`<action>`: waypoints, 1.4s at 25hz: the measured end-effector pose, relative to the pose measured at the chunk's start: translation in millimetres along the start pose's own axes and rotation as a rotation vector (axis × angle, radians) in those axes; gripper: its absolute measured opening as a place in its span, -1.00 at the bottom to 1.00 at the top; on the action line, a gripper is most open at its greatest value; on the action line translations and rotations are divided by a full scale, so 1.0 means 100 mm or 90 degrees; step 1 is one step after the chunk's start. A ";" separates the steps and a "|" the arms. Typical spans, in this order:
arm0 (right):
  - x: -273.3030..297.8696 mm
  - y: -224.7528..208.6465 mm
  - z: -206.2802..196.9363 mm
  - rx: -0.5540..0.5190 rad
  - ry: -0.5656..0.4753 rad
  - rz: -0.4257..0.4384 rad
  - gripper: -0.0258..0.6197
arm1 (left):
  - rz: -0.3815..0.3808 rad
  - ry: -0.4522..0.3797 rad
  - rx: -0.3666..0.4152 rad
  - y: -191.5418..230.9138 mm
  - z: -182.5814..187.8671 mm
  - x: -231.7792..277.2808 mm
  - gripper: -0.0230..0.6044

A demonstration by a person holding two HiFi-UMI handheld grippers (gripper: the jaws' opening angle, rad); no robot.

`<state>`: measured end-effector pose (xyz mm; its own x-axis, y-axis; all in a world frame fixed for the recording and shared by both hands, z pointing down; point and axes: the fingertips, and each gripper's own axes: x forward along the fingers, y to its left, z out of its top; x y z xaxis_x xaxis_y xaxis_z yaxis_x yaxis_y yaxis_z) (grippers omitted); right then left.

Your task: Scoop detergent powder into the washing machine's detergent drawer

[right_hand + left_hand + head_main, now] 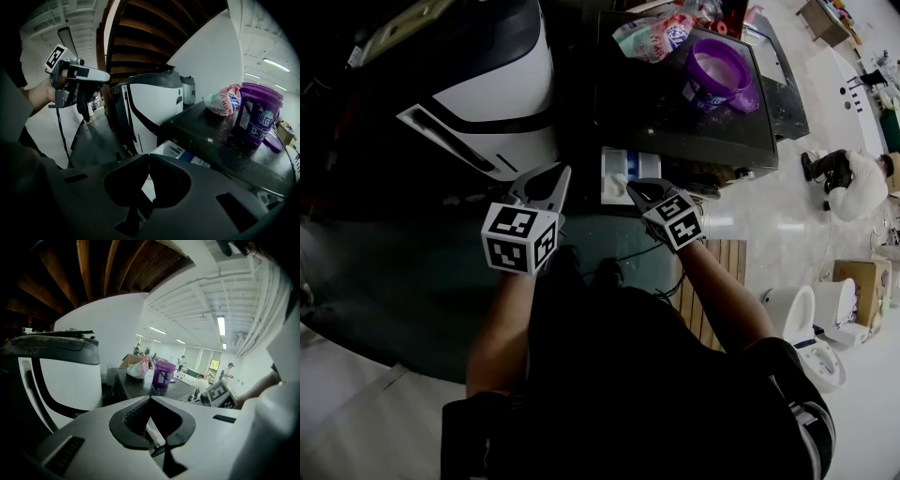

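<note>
The washing machine's dark top (675, 112) carries a purple detergent tub (719, 75) and a pink-and-green bag (654, 36). Below its front edge the white-and-blue detergent drawer (619, 174) stands pulled out. My left gripper (561, 172) hovers just left of the drawer, shut and holding nothing. My right gripper (634, 188) hangs right in front of the drawer, also shut and holding nothing. In the right gripper view the drawer (176, 151) lies just beyond the closed jaws, with the tub (258, 117) and the bag (224, 103) further back. I see no scoop.
A white and black appliance (487, 94) stands left of the machine. Powder specks dot the machine top (220, 136). A person (853, 183) crouches on the floor at right, near toilets (806, 319) and a cardboard box (862, 281). A wooden slat mat (712, 281) lies underfoot.
</note>
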<state>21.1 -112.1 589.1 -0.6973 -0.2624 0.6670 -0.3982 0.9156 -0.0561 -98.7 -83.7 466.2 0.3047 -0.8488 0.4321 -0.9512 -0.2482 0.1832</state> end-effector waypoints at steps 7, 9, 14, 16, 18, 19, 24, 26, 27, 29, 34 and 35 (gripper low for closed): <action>0.02 0.04 0.00 -0.058 0.013 -0.007 -0.86 | 0.002 0.002 0.000 0.01 -0.01 0.00 -0.90; 0.02 0.07 0.00 -0.072 0.016 -0.006 -0.86 | 0.002 0.002 0.000 0.01 0.00 -0.01 -0.90; 0.04 0.10 0.00 -0.103 0.022 -0.008 -0.86 | 0.001 0.003 -0.001 0.01 -0.02 0.00 -0.90; 0.05 0.10 0.00 -0.112 0.023 -0.009 -0.86 | 0.001 0.004 -0.002 0.02 -0.03 0.01 -0.90; 0.05 0.10 -0.01 -0.118 0.025 -0.009 -0.86 | 0.002 0.004 -0.003 0.02 -0.03 0.02 -0.90; 0.05 0.10 -0.01 -0.121 0.025 -0.010 -0.86 | 0.002 0.004 -0.003 0.02 -0.03 0.02 -0.90; 0.06 0.11 -0.02 -0.145 0.030 -0.012 -0.86 | 0.006 0.004 -0.005 0.03 -0.03 0.01 -0.90; 0.06 0.12 -0.03 -0.157 0.033 -0.012 -0.86 | 0.007 0.005 -0.006 0.03 -0.04 0.02 -0.90; 0.06 0.12 -0.04 -0.166 0.034 -0.012 -0.86 | 0.007 0.005 -0.007 0.02 -0.04 0.02 -0.90; 0.07 0.13 -0.04 -0.189 0.038 -0.011 -0.86 | 0.008 0.005 -0.007 0.02 -0.04 0.03 -0.90; 0.05 0.16 -0.05 -0.230 0.044 -0.017 -0.86 | 0.009 0.004 -0.008 0.00 -0.05 0.04 -0.90; 0.05 0.16 -0.04 -0.236 0.043 -0.018 -0.86 | 0.009 0.003 -0.008 0.00 -0.05 0.04 -0.90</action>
<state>13.8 -97.2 594.4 -0.6428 -0.2796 0.7132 -0.1653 0.9597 0.2272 -97.5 -84.6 471.9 0.2919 -0.8495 0.4395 -0.9547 -0.2309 0.1877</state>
